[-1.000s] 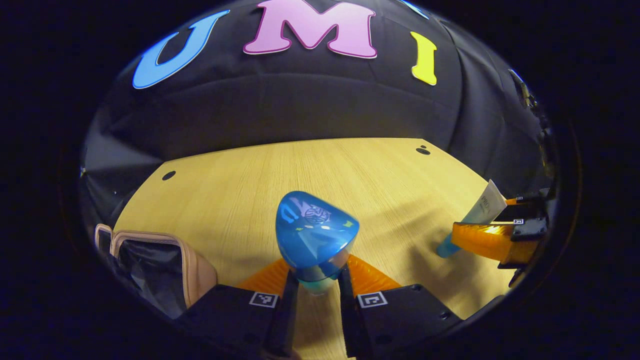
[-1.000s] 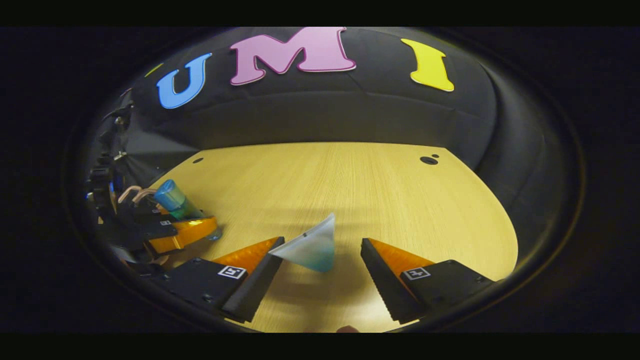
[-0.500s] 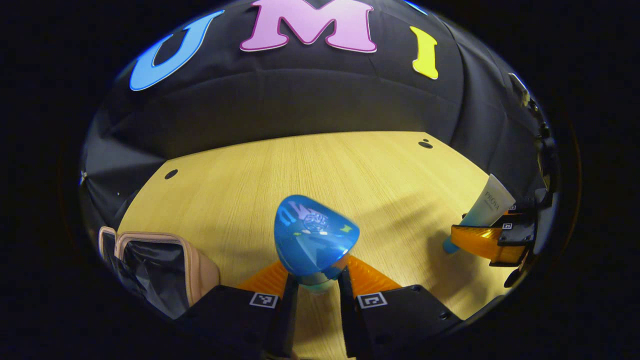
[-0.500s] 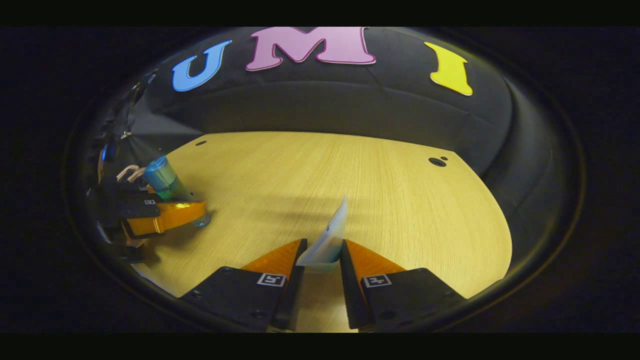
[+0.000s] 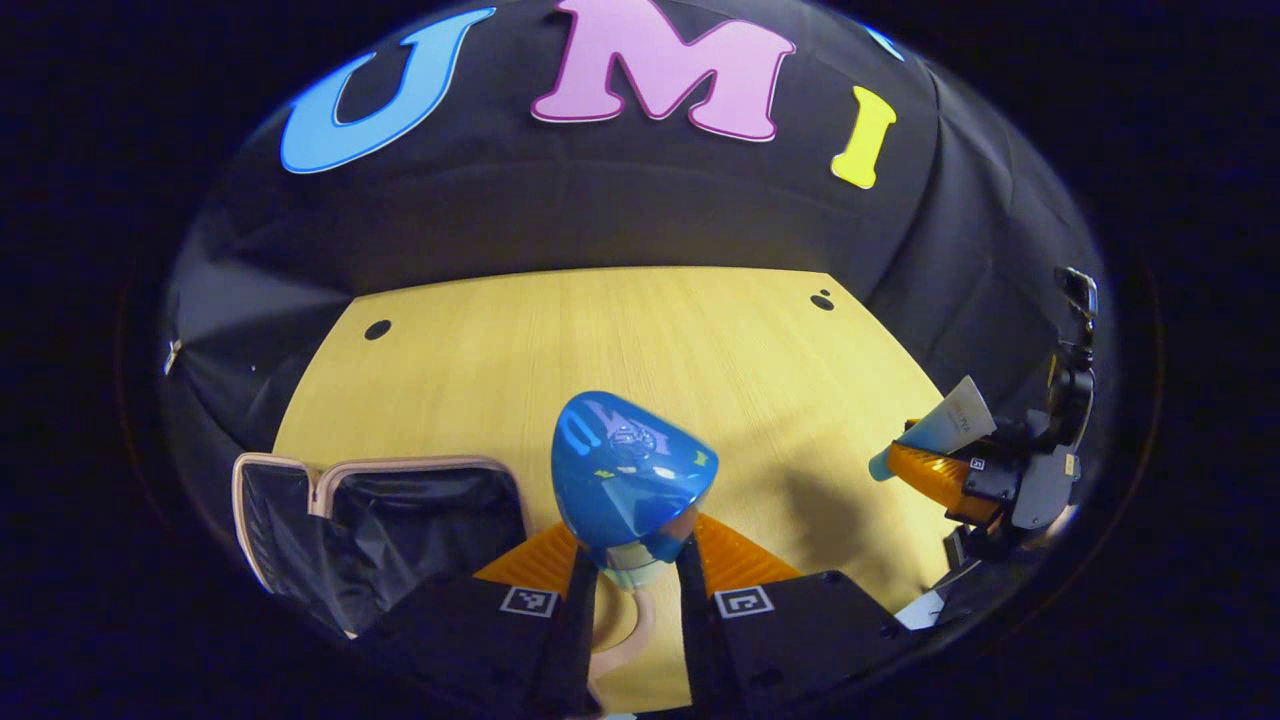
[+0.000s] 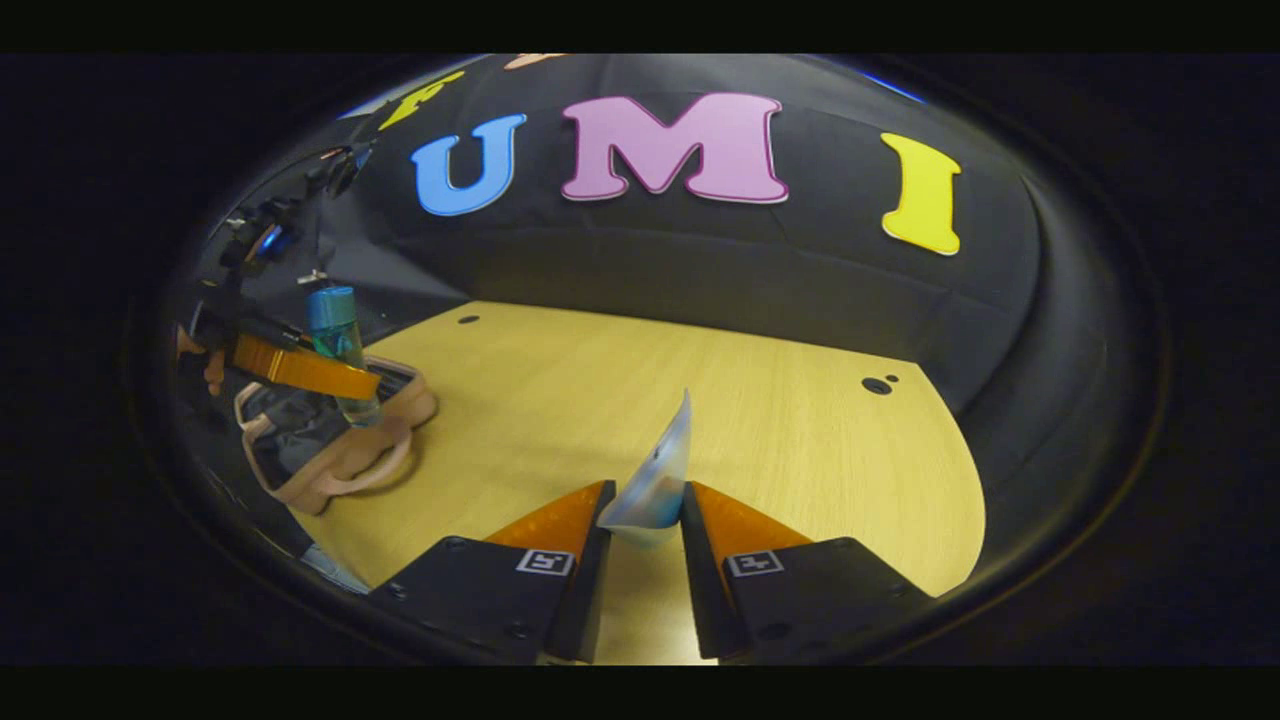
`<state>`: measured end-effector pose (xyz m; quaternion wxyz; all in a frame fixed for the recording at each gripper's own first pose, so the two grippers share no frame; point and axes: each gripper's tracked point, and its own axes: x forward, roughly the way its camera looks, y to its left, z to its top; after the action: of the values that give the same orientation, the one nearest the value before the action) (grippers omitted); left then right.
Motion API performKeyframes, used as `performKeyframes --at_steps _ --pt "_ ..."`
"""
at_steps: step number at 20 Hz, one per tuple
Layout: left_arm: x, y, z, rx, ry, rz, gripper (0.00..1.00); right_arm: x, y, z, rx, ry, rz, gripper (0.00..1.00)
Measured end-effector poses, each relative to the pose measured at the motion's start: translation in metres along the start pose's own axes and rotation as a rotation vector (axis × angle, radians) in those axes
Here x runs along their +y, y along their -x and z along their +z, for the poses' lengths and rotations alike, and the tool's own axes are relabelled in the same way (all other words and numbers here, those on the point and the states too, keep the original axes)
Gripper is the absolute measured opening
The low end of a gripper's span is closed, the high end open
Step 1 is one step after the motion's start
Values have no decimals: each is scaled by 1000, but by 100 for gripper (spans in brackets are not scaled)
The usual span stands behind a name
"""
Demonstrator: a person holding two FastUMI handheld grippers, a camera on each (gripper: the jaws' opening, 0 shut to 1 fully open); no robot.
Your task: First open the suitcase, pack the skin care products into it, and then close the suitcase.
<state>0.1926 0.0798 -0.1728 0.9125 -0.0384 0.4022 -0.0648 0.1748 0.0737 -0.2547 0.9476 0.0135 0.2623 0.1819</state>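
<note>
My left gripper [image 5: 632,570] is shut on a bottle with a blue cap [image 5: 628,470], held upright above the table. In the right gripper view that same bottle [image 6: 335,335] hangs over the open beige suitcase [image 6: 340,440]. The suitcase [image 5: 380,520] lies open at the lower left of the left gripper view, showing its dark lining. My right gripper [image 6: 640,540] is shut on a pale blue-white tube [image 6: 660,480], its flat end pointing up. In the left gripper view the tube [image 5: 945,425] and the right gripper [image 5: 925,465] are at the far right.
The light wooden table [image 6: 620,390] has small dark holes [image 6: 877,385] near its far corners. Black cloth walls close the booth behind and to the sides. A hand [image 6: 200,355] holds the left gripper at the left edge.
The right gripper closed on the tube and lifted it off the table. The left gripper carried the blue-capped bottle leftward to above the open suitcase.
</note>
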Motion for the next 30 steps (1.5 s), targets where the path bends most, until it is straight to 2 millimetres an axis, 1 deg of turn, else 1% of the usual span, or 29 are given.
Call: performKeyframes --at_steps 1,2,3,4,5,6,7,8,9,10,12,14,16,17,19,20,21,22,23,24,25,26,27,28,29,30 --pt "20 15 -13 52 4 24 39 8 5 8 -19 -3 12 40" --pt "40 25 -25 102 8 44 42 18 10 16 -41 -8 24 40" --pt "59 25 -34 151 10 60 42 28 12 23 -58 -19 39 41" --pt "77 26 -52 241 21 85 42 39 16 29 -72 -31 57 40" --pt "93 23 -68 315 29 106 39 50 18 35 -85 -40 73 40" --pt "108 20 -87 384 38 119 42 58 22 41 -106 -45 84 41" --pt "127 15 -114 473 47 130 43 66 24 46 -119 -43 91 41" --pt "144 11 -135 542 65 155 43 72 27 47 -128 -39 89 40" --pt "158 6 -156 607 58 181 39 76 31 49 -133 -35 86 40" --pt "169 -1 -170 653 44 197 43 82 33 51 -139 -32 83 40" --pt "180 -9 -192 720 60 211 43 88 41 50 -138 -21 63 40" --pt "187 -17 -206 755 101 202 42 94 47 46 -127 -26 39 40" --pt "192 -21 -215 768 129 208 42 101 50 43 -117 -35 13 40" --pt "193 -21 -216 759 138 207 47 104 51 42 -115 -35 -2 40" --pt "190 -22 -208 709 116 186 51 119 49 41 -107 -43 -8 40" --pt "186 -20 -205 688 116 165 50 128 47 41 -99 -46 -2 40" --pt "180 -16 -201 663 121 147 66 139 45 42 -94 -44 9 40" --pt "177 -12 -194 620 113 131 73 153 42 45 -87 -38 27 40" --pt "176 -5 -184 565 103 117 87 166 39 48 -79 -28 49 40" --pt "175 1 -170 482 89 104 93 182 34 48 -64 -21 84 40" --pt "175 10 -150 371 71 87 99 202 28 46 -29 -34 133 40" --pt "174 20 -130 260 52 68 99 223 22 43 8 -70 190 40" --pt "176 35 -111 165 41 51 99 246 12 35 63 -110 249 40" --pt "180 54 -94 83 46 40 99 268 2 29 129 -149 294 40" --pt "187 73 -85 17 59 22 99 290 -6 22 197 -180 330 40" --pt "197 89 -84 -26 76 17 99 307 -13 12 262 -198 339 40"
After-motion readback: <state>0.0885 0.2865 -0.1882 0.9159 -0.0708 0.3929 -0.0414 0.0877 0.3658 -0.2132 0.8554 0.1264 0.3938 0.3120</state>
